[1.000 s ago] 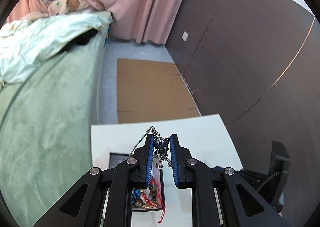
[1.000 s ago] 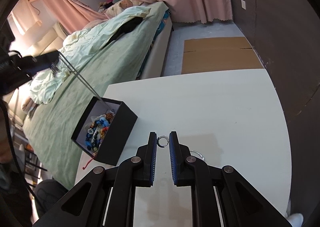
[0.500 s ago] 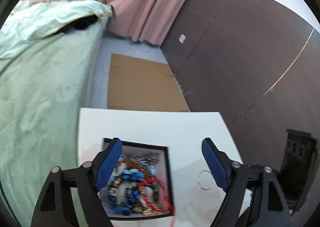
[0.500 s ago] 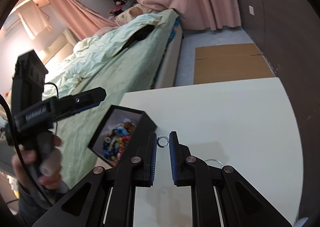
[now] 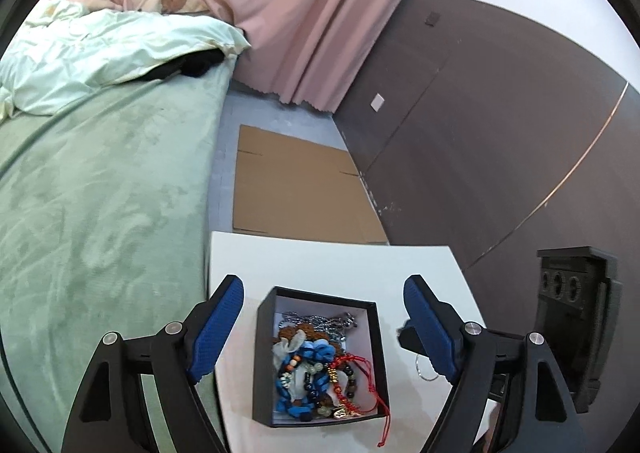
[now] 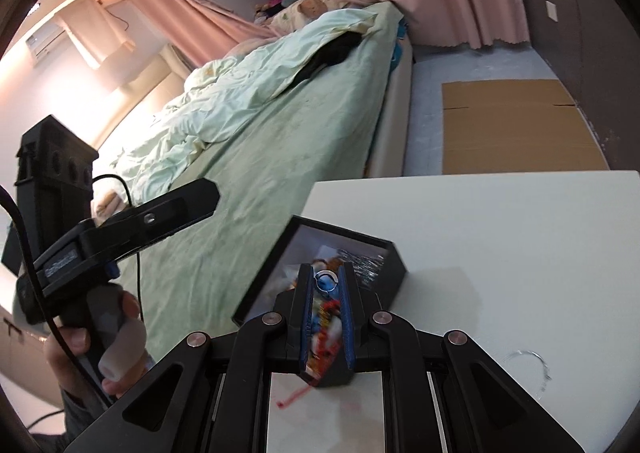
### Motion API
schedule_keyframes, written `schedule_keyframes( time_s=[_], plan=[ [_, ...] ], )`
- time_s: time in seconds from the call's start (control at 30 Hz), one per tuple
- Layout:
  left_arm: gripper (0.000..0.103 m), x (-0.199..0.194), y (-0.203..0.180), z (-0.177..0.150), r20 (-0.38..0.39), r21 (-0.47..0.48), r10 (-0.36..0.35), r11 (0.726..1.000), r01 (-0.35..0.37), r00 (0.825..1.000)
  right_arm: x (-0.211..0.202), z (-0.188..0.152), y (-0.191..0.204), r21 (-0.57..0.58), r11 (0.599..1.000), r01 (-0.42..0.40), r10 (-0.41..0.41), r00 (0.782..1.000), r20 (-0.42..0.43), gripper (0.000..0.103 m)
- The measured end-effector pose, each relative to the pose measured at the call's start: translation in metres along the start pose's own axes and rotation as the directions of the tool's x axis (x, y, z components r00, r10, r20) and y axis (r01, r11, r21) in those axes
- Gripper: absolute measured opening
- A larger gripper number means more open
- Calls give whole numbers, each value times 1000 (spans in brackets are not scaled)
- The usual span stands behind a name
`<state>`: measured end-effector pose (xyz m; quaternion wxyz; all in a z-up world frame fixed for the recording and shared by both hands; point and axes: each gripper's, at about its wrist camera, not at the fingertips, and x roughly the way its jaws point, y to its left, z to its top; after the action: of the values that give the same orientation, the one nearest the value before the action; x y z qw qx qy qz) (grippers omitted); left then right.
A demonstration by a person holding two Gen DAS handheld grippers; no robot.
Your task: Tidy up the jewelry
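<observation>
box [image 6: 394, 267] contents blurred behind right claw [image 6: 327, 280] clenching ring [image 6: 327, 277]; left claw [image 5: 324, 311] released, empty.

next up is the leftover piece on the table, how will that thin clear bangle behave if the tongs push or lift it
The clear bangle looks thin and light, so a push would probably slide it across the smooth white table. Lying flat, it seems unlikely to roll, and hard to pinch.

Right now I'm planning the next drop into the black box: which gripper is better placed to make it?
Right. The right gripper pinches a small ring above the black box; the left gripper is open and empty.
</observation>
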<state>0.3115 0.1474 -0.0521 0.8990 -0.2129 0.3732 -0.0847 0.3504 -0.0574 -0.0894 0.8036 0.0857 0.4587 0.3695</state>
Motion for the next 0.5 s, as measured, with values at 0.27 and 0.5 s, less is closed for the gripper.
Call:
schedule_keyframes(
  time_s=[0.27,0.5],
  plan=[
    [98,-19,16,2,48,-33,21,999,-19,999,6,9,3,7,999,43,-43,999,-12,61],
    [98,-23,5,0,47,-21,17,1000,-16,999,-39,-3,-16,43,995,86,-88,994,59,66]
  ],
)
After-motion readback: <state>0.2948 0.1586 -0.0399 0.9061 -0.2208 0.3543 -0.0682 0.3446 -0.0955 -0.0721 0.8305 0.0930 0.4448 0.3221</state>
